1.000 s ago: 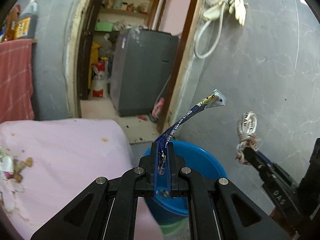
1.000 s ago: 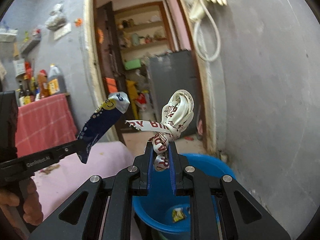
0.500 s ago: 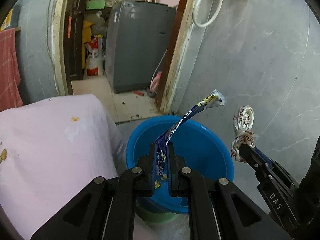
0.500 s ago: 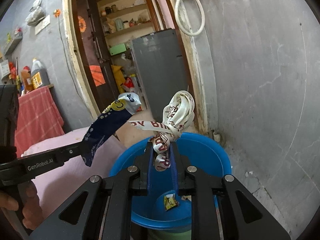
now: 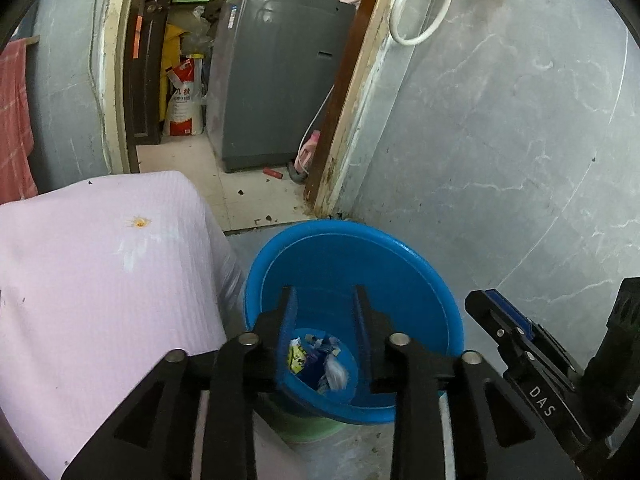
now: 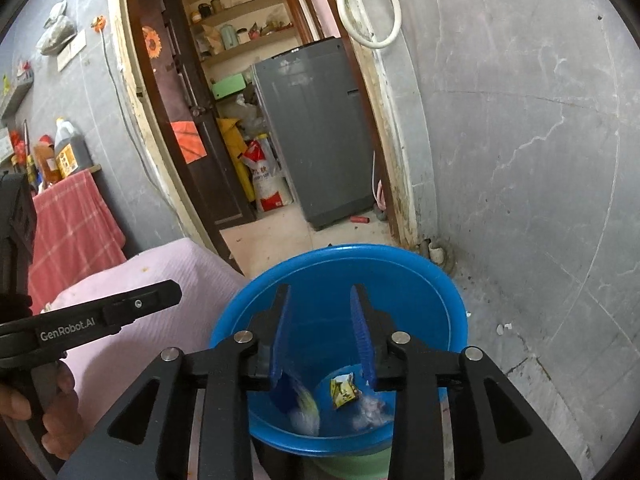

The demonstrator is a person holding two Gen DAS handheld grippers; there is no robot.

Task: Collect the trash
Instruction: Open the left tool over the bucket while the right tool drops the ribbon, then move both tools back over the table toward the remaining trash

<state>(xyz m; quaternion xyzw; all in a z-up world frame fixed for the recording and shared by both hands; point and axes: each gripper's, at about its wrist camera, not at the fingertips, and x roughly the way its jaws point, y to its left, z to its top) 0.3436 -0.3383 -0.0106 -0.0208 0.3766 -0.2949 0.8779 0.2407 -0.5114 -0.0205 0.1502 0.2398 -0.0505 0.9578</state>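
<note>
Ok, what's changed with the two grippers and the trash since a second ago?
Both let go: the left gripper dropped its blue wrapper, the right gripper its knotted white strip, into the blue basin; jaws opening, nothing between them. The basin stayed put.

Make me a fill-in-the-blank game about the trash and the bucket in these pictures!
1. The wrappers lie at the bottom of a bucket whose colour is ____.
2. Between the fingers of the left gripper there is ____.
3. The cloth beside the bucket is coloured ____.
4. The right gripper hangs over the ____, jaws opening and holding nothing.

Missing words: blue; nothing; pink; bucket
</note>
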